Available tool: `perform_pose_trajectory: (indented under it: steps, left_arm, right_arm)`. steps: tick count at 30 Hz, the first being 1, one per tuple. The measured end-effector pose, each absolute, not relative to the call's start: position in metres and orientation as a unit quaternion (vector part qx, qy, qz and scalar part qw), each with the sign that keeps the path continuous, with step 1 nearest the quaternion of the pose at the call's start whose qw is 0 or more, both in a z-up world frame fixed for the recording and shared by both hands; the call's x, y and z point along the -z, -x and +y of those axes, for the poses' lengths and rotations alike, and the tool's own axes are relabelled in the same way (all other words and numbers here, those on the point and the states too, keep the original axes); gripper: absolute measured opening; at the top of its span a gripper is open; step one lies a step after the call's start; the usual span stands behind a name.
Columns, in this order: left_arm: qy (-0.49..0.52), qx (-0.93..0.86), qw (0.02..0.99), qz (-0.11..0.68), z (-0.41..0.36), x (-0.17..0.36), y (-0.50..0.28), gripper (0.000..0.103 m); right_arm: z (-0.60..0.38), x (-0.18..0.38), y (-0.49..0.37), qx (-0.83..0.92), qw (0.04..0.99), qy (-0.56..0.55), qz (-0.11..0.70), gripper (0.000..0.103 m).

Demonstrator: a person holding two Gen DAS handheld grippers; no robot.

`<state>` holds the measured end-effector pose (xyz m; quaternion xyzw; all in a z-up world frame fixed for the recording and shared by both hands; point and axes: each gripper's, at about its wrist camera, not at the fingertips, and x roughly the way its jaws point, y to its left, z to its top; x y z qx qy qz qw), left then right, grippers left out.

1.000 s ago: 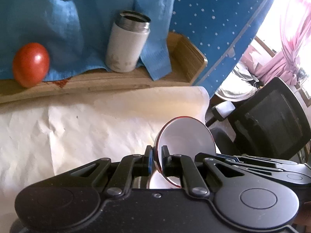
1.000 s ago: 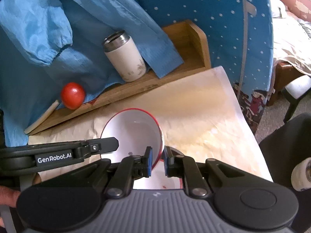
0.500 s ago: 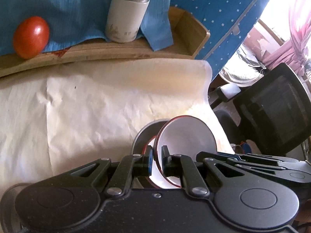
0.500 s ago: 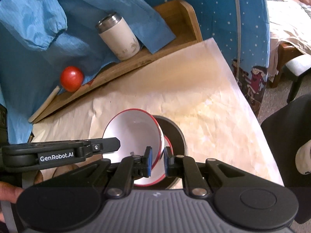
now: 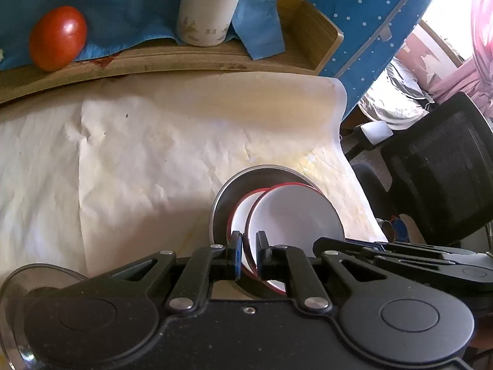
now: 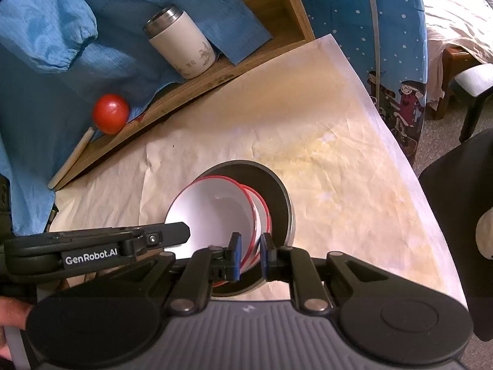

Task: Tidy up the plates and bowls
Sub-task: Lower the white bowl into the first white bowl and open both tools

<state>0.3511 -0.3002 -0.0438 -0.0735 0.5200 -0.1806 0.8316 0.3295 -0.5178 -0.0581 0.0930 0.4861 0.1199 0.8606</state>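
A white bowl with a red rim [image 5: 292,212] [image 6: 212,212] is held tilted over a second red-rimmed bowl [image 5: 238,215] [image 6: 262,209] that sits in a round metal plate [image 5: 234,191] [image 6: 277,191] on the paper-covered table. My left gripper [image 5: 248,251] is shut on the near rim of the top bowl. My right gripper [image 6: 249,254] has its pads slightly apart around the bowl rims; the gap is wider than before. The left gripper's body [image 6: 92,248] shows at left in the right wrist view.
A wooden shelf [image 5: 185,61] at the back holds a white tumbler [image 5: 209,9] [image 6: 181,46], a red tomato [image 5: 57,38] [image 6: 111,117] and blue cloth. Another metal plate [image 5: 18,283] lies at bottom left. A black office chair [image 5: 437,169] stands beyond the table's right edge.
Both grippers lowered the white bowl down toward the bowl and metal plate on the table. The right gripper's fingers have parted slightly.
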Motion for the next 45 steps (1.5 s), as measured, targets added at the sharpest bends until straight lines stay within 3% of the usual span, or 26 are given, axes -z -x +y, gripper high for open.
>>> perform_pose_trajectory:
  steps: [14,31,40,45]
  left_arm:
    - [0.076,0.167,0.83,0.527,-0.299,0.046,-0.356,0.009]
    - [0.048,0.164,0.837,0.519,-0.305,0.045,-0.361,0.011]
    - [0.044,0.147,0.846,0.51,-0.305,0.039,-0.358,0.021]
    - [0.051,0.136,0.857,0.494,-0.304,0.032,-0.352,0.04]
  right_arm:
    - [-0.516,0.063,-0.338,-0.118,0.858,-0.093,0.491,0.021]
    - [-0.516,0.064,-0.341,-0.124,0.866,-0.073,0.479,0.021]
    - [-0.517,0.06,-0.337,-0.138,0.876,-0.054,0.459,0.031]
    - [-0.52,0.052,-0.332,-0.146,0.883,-0.042,0.443,0.043]
